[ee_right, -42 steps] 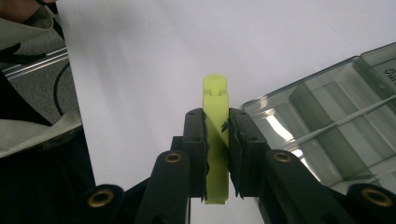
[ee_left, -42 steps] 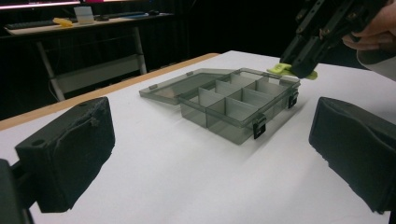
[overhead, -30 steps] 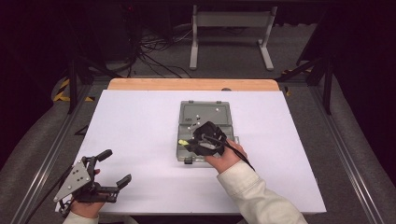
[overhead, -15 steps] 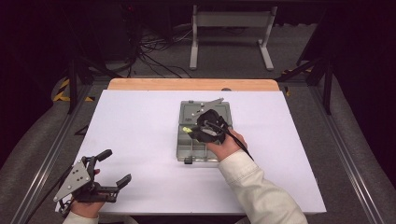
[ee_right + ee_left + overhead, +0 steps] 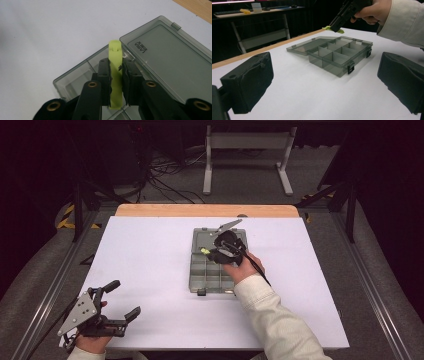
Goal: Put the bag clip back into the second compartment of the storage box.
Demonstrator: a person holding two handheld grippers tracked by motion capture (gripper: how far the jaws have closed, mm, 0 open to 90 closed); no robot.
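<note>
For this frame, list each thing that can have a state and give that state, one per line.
Compartment box: on the white table, open, lid folded back flat, latch undone.
Box compartments: those in view look empty.
Green strip: clamped between the jaws, held above the box.
Right gripper: shut on the green strip, over the box.
Left gripper: open, holding nothing, near the table's front left corner.

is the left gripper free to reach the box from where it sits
Probably yes. The left gripper stands open and holds nothing, with bare table between it and the box. The right gripper, holding a green clip, hovers over the box's far end.
</note>
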